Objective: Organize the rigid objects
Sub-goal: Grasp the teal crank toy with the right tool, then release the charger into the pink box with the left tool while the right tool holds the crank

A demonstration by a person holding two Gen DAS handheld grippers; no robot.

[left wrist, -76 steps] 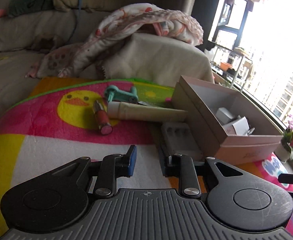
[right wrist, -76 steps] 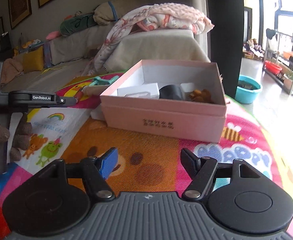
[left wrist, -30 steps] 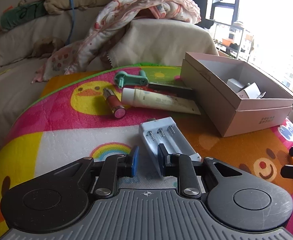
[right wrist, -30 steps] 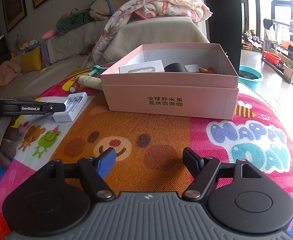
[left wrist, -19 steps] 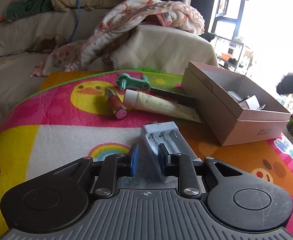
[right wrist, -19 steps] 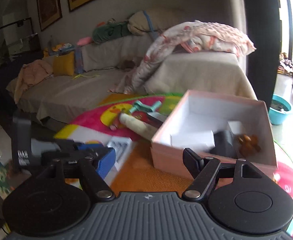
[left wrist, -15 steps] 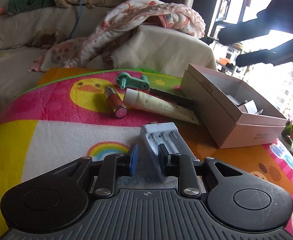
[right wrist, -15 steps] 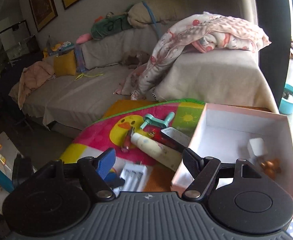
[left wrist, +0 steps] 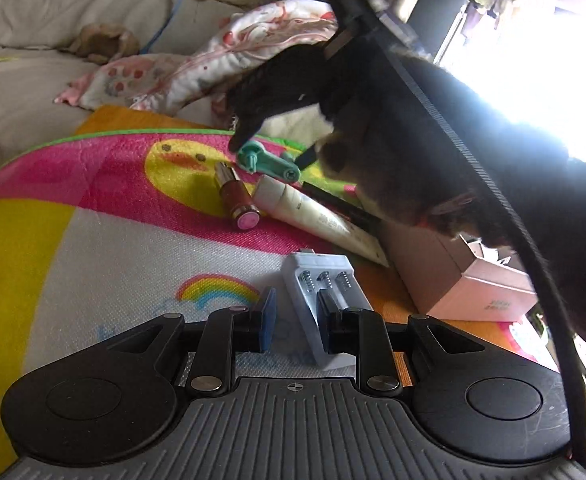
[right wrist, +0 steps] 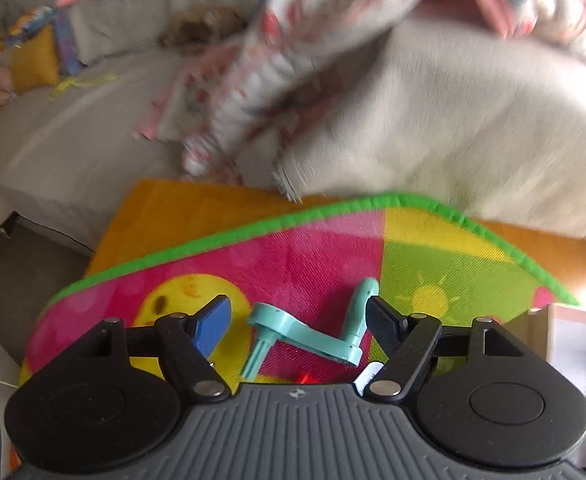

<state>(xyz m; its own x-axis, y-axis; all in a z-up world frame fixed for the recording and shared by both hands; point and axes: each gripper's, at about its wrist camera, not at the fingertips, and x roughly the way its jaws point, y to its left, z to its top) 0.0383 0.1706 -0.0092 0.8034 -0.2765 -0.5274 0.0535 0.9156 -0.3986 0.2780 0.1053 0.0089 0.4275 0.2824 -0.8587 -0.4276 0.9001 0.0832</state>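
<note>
My right gripper point(right wrist: 298, 314) is open, its fingers on either side of a teal plastic crank handle point(right wrist: 305, 330) that lies on the play mat; it also shows in the left wrist view point(left wrist: 267, 162), where the right gripper point(left wrist: 271, 146) reaches down over it. My left gripper point(left wrist: 293, 318) is open and empty, low over the mat, its right finger over a white battery charger point(left wrist: 323, 286). Beyond lie a red lipstick point(left wrist: 237, 200), a cream tube point(left wrist: 317, 220) and a dark flat item point(left wrist: 337, 204). The pink cardboard box point(left wrist: 453, 276) stands at the right.
The colourful play mat point(left wrist: 93, 220) has a green far edge point(right wrist: 333, 208). Behind it is a sofa with a beige cover point(right wrist: 453, 120) and a patterned blanket point(left wrist: 261, 44). The person's dark-sleeved arm point(left wrist: 473, 152) crosses above the box.
The right gripper has swung from near the box over to the far side of the mat and come down around the teal crank handle. The left gripper has hardly moved.
</note>
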